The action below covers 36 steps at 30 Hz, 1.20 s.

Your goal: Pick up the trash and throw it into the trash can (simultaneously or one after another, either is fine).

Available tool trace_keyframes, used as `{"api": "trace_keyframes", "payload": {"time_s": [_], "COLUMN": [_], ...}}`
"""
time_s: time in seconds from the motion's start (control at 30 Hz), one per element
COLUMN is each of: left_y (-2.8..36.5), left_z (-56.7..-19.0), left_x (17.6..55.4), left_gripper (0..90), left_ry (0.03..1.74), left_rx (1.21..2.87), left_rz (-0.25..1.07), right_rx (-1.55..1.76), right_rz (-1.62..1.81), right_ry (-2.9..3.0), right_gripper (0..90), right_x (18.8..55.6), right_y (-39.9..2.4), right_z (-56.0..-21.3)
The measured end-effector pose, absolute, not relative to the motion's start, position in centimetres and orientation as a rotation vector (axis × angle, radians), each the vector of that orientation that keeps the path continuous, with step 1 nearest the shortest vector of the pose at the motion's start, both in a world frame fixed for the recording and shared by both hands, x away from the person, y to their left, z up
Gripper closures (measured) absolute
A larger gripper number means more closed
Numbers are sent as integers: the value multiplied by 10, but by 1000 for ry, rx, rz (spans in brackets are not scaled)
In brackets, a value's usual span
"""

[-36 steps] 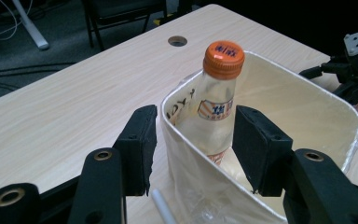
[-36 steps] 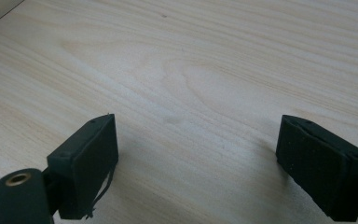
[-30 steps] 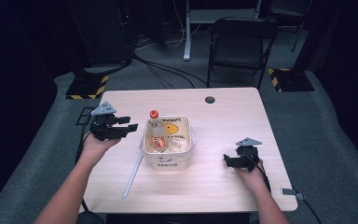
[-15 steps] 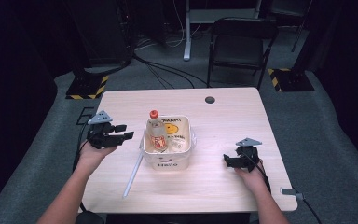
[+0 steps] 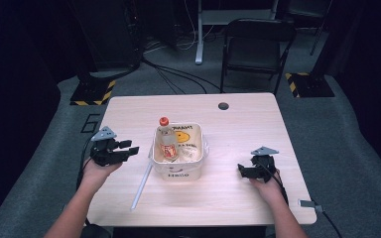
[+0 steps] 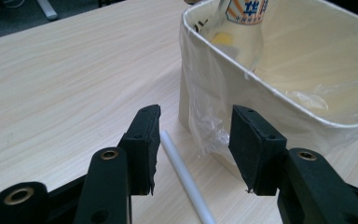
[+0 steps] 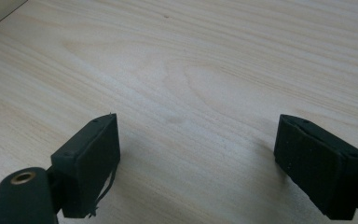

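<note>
While the left gripper (image 5: 128, 150) hangs low over the left part of the worktop (image 5: 238, 129), its jaws are partly apart and have just been closing, pressing on nothing. In the left gripper view the white rod (image 6: 186, 179) runs on the wood between and beyond the two black jaws (image 6: 196, 154), not touched by either. High view: the rod (image 5: 142, 186) lies flat, slanted, its upper end just beside the tub's lower left corner, its lower end toward the person's edge.

Just right of the gripper stands the cream tub (image 5: 178, 172), lined with clear plastic, near the worktop's middle. Inside, at its left wall, a clear bottle (image 5: 166, 144) with an orange cap stands upright; crumpled clear wrap lies beside it on the tub floor. In the left gripper view the tub's near corner (image 6: 214, 84) is close ahead of the jaws, with the bottle's lower part (image 6: 242, 32) behind the rim.

Far right, well apart from the tub, the right gripper (image 5: 244, 172) rests low at the worktop, held by the person's hand. Right gripper view: jaws (image 7: 196, 154) wide apart, bare wood between them, nothing gripped.
</note>
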<state>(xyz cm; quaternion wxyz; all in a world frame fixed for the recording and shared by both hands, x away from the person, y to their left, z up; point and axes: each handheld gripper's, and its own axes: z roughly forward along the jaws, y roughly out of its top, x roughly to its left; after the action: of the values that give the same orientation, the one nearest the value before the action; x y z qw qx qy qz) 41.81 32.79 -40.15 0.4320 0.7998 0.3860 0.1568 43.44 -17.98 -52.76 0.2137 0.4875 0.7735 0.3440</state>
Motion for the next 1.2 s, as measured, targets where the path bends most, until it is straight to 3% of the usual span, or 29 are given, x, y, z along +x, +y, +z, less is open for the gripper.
{"api": "trace_keyframes", "payload": {"time_s": [0.8,1.2], "left_y": [315,318], "left_z": [-453,-473], "left_x": [407,401], "left_gripper": [633,642], "left_ry": [1002,1055], "left_rx": [2030,2022], "left_rz": [373,340], "right_rx": [1352,1352], "right_rz": [958,958], "right_ry": [2151,2151], "right_gripper": [135,135], "right_x": [434,434], "right_y": [-180,-180], "right_z": [-528,-528]}}
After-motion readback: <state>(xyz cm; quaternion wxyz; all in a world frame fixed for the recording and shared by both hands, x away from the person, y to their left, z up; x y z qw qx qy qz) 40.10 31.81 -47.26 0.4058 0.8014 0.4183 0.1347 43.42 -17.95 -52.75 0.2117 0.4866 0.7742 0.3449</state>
